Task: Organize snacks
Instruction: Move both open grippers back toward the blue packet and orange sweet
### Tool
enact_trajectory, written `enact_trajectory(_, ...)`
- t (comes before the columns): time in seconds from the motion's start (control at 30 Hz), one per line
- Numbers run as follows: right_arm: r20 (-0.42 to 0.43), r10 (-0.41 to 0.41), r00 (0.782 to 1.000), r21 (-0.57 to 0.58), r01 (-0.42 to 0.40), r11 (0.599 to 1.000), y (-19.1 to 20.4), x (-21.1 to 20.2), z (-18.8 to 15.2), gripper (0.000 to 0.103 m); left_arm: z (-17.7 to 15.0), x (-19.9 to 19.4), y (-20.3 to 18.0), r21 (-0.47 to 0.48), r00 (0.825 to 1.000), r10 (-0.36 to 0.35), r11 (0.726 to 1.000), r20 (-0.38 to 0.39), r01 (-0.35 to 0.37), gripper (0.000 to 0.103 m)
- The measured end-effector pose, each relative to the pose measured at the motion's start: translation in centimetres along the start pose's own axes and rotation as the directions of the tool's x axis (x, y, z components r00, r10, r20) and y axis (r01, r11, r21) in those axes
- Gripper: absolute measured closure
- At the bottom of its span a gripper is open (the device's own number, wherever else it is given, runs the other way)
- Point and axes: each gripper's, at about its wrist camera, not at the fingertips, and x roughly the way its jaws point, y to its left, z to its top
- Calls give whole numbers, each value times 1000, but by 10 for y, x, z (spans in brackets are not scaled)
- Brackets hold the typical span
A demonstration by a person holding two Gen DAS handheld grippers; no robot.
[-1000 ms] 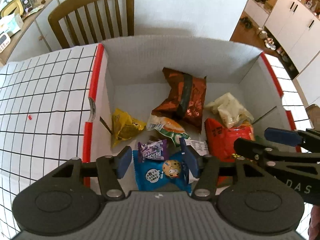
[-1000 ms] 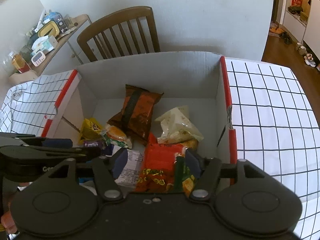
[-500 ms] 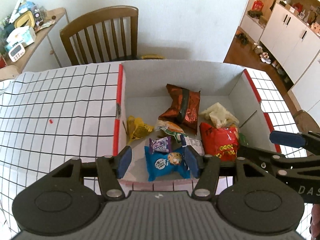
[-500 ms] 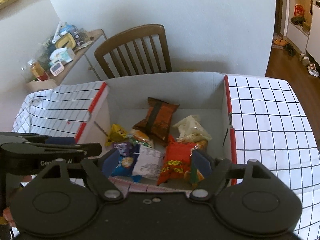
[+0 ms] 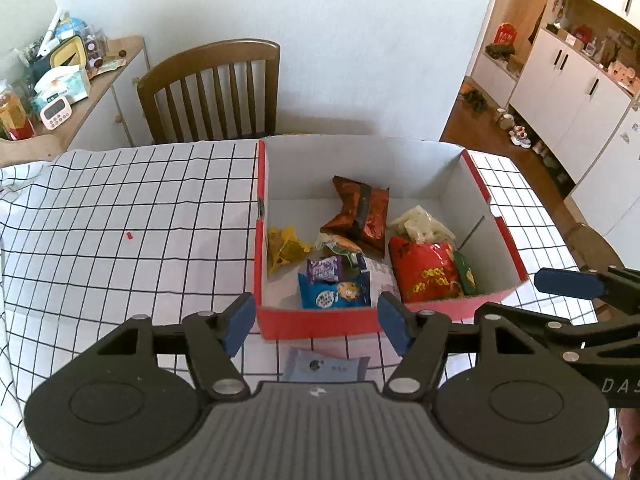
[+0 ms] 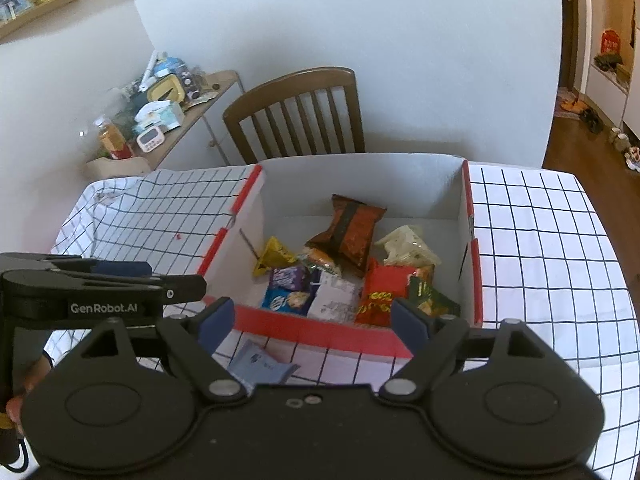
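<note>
**Several snack packets in the box, 1 left outside**

Several snack packets lie loose on the floor of the red-edged cardboard box (image 5: pixel 440 314): a brown bag (image 5: pixel 360 214) toward the back, a pale bag (image 5: pixel 420 226) beside it, a red bag (image 5: pixel 424 274) at the near right, a yellow packet (image 5: pixel 285 245) by the left wall, and a purple packet (image 5: pixel 323 269) just behind a blue cookie packet (image 5: pixel 334 292).

1 pale blue packet (image 5: pixel 324 368) lies on the checked tablecloth (image 5: pixel 120 220), just outside the box's near wall.

The left gripper (image 5: pixel 316 322) and right gripper (image 6: pixel 308 320) hang above that near wall. Both have just been spreading their jaws, which stand wide apart with nothing between them.

A wooden chair (image 5: pixel 216 88) stands behind the table.
</note>
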Motion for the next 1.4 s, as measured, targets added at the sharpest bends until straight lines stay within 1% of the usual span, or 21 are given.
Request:
enact_trajectory(0.07,1,8,1000,-8,-8,1000,4,-5,-5,17,-7,-8,2,-4,1000,-6,1000,8,6,31)
enact_trajectory(0.1,1,11,1000,-12,-11,1000,6,-6,-7,17,-10,-11,4,-7,1000,-6,1000,12,6,31)
enact_trajectory(0.2,6,19,1000,-19,-19,1000,13,-12,-13,5,-21,-22,8,-16,1000,-8,1000,21,8,30)
enact_trajectory(0.27,10,29,1000,-24,-29,999,16,-16,-18,5,-29,-28,11,-26,1000,-9,1000,27,10,22)
enact_trajectory(0.4,10,35,999,-26,-35,999,24,-22,-28,5,-45,-37,17,-43,999,-8,999,31,9,19)
enact_trajectory(0.47,6,28,1000,-29,-28,999,29,-24,-34,5,-54,-39,19,-55,1000,-2,998,23,4,15)
enact_trajectory(0.6,-8,19,1000,-34,-19,999,34,-26,-46,5,-73,-39,23,-96,1000,7,995,-13,-8,15)
enact_trajectory(0.7,-31,24,999,-42,-25,999,38,-22,-52,5,-85,-37,27,-141,998,37,989,-46,-43,15)
enact_trajectory(0.77,-49,38,998,-52,-41,998,39,-19,-54,5,-93,-33,29,-166,995,68,983,-75,-80,15)
enact_trajectory(0.9,-83,54,995,-91,-61,994,43,-9,-53,5,-104,-22,29,-220,989,87,969,-116,-111,15)
enact_trajectory(1.07,-142,68,987,-134,-87,987,41,15,-50,5,-114,-6,22,-275,981,117,949,-156,-157,15)
enact_trajectory(1.3,-239,98,966,-205,-149,967,43,56,-46,6,-124,17,17,-363,967,155,905,-200,-220,15)
enact_trajectory(1.4,-277,99,956,-246,-170,954,47,73,-43,8,-129,28,16,-401,960,172,881,-223,-251,15)
